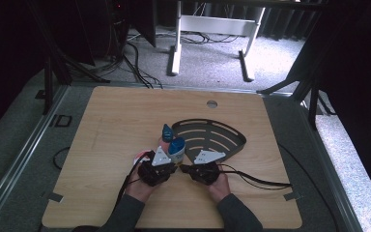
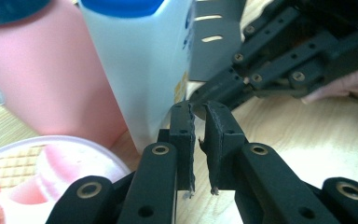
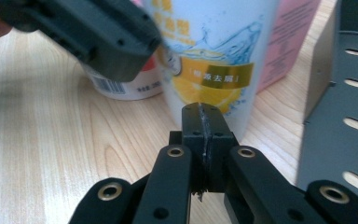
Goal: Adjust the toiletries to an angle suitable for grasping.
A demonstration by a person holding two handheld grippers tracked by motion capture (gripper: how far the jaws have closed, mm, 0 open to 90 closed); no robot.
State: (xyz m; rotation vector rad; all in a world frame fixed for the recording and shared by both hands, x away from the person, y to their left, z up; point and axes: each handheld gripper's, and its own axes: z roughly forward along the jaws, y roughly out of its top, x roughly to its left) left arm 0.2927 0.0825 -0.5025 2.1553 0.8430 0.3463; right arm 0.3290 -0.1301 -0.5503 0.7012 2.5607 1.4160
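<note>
Pale wood-grain table point(image 1: 116, 121) on a grey carpeted floor, dark surroundings, a white desk frame point(image 1: 212, 36) beyond the far edge.

Near the middle of the table, a cluster of containers. The white bottle point(image 1: 177, 149) stands upright just ahead of both grippers: white body, blue cap, rounded-rectangular section. In the right gripper view its label point(image 3: 214, 70) shows a blue water splash, a lemon slice and a gold band with small lettering. Its base sits on the table.

Directly behind and touching or nearly touching it, a pink bottle point(image 2: 42, 74) with a dark blue-green cap point(image 1: 167, 133). To the left, a low round tub point(image 2: 42, 172) with a pink and waffle-pattern lid lies close against the pink bottle's foot.

To the right of the bottles, a dark grey fan-shaped slotted rack point(image 1: 212, 137) lies on the table, its edge just beside the white bottle.

Left gripper point(image 2: 198, 116): fingers nearly together with a narrow slit between them, nothing in it; tips just short of the white bottle's lower corner.

Right gripper point(image 3: 204, 119): fingers pressed together, holding nothing, tips pointing at the lower front of the white bottle, very near it; contact cannot be told.

The two grippers sit side by side, tips angled toward each other.
</note>
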